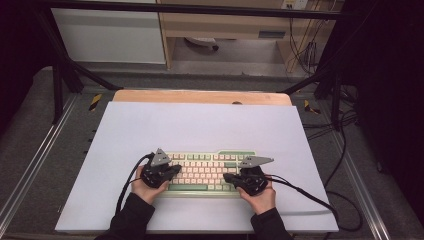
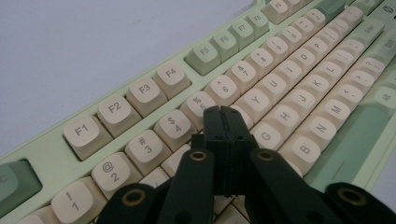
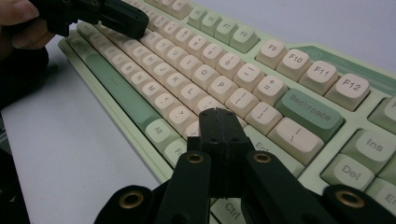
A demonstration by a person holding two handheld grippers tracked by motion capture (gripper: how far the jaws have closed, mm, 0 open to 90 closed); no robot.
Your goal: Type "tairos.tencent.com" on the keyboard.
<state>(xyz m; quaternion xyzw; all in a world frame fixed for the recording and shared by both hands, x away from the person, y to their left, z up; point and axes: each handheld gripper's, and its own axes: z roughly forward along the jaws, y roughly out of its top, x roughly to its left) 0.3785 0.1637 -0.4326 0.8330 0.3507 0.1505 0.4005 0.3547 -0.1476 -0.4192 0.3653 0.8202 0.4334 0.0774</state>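
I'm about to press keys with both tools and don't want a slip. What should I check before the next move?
1. Left tool jaws shut: ok.
2. Right tool jaws shut: ok.
3. Keyboard lies flat on the white mat: ok.
4. Left tool tip over the number and letter rows, near the 5 key: ok.
5. Right tool tip near the Enter end, below Backspace: ok.
6. Either tip already touching a key: cannot tell.
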